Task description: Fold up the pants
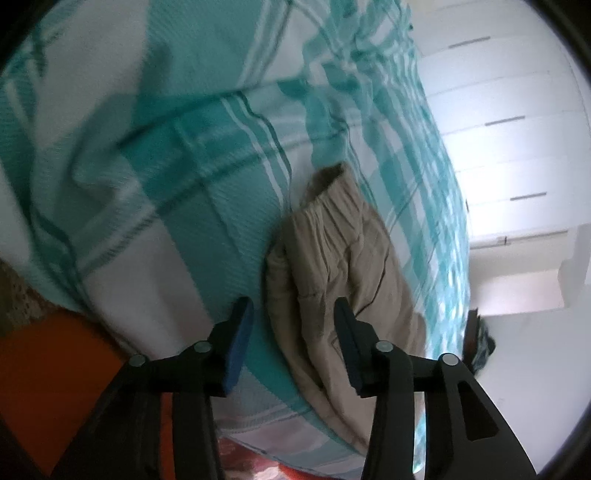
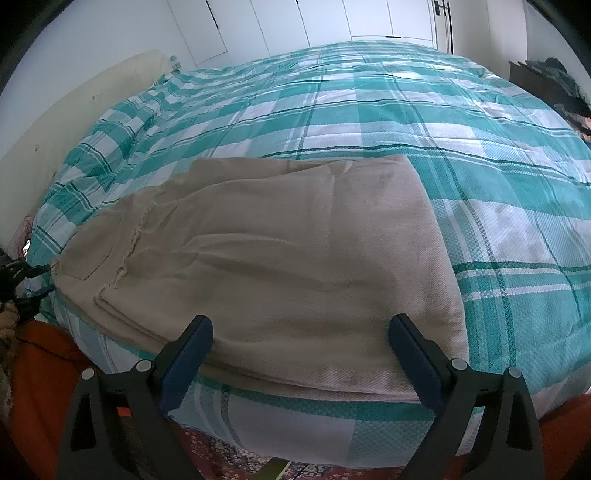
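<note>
The pants (image 2: 280, 258) lie folded near the front edge of the bed, a beige bundle on the green and white checked bedspread (image 2: 424, 122). From the right wrist view we see one leg part doubled over the rest, its frayed hem running across the left half, with a back pocket showing beyond it. In the left wrist view the elastic waistband (image 1: 325, 199) sits at the far end of the pants (image 1: 332, 266), so we are looking along their length from that side.

We hold the right gripper (image 2: 301, 338) with its jaws spread wide, above the near edge of the cloth and pinching nothing. Our guess is that we keep it there to be ready for the next fold, or because the cloth needs no holding now.

Our left gripper (image 1: 293, 325) is partly spread; the fabric appears behind the gap between the pads, but they do not press on it, so nothing is held.

Beyond the bed stand white cupboard doors (image 2: 325, 22). An orange cloth (image 1: 55, 369) and a patterned rug (image 2: 229, 454) show below the bed's edge.
</note>
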Available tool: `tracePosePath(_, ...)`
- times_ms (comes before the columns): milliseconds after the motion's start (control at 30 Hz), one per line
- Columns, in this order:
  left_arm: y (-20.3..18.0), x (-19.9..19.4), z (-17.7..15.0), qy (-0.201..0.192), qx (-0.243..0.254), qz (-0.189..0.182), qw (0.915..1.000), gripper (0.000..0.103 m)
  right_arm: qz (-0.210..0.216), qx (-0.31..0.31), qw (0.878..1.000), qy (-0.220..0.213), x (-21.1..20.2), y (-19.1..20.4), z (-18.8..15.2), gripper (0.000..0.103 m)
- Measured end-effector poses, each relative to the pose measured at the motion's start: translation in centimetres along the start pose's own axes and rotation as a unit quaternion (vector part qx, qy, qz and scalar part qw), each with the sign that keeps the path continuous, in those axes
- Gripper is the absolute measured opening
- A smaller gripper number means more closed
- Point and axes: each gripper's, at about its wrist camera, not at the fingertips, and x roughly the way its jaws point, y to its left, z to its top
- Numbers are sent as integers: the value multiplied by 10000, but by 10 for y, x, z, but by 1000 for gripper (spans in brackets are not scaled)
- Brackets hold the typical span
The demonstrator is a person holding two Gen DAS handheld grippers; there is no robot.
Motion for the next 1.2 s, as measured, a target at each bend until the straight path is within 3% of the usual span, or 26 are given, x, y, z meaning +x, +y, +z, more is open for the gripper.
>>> tracePosePath(133,-1,12,4,63,-26,51,10000,46,6,-2,10000,-6,0,-1,-1,96)
tracePosePath(167,0,14,6,47,-70,45,10000,32,2,-20,10000,-8,0,-1,-1,96)
tracePosePath(233,4,11,6,-7,-160,-31,9999,23,6,-43,10000,-13,0,-1,-1,96)
tracePosePath(433,-1,-8,-5,-182,-199,-143,9995,15,-9,-61,10000,7,1,0,-1,97)
tracePosePath(533,-27,-27,-14,-357,150,-279,9989,15,-16,-86,10000,14,1,1,-2,97)
tracePosePath(633,-74,-51,-27,-502,827,-329,9948,14,14,-79,10000,13,1,0,-3,97)
tracePosePath(733,-138,-70,-54,-552,1664,-475,9834,14,55,-62,10000,7,1,-1,-2,97)
tracePosePath(933,-253,-64,-135,-198,3133,-919,9450,14,354,337,9987,-163,-21,-8,3,96)
tracePosePath(1033,-294,-30,-184,257,3603,-1084,9261,14,417,541,9961,-564,-45,-15,6,96)
tracePosePath(1200,-328,55,-268,1023,4153,-960,8988,14,-46,1029,9812,-1632,-94,-48,11,96)
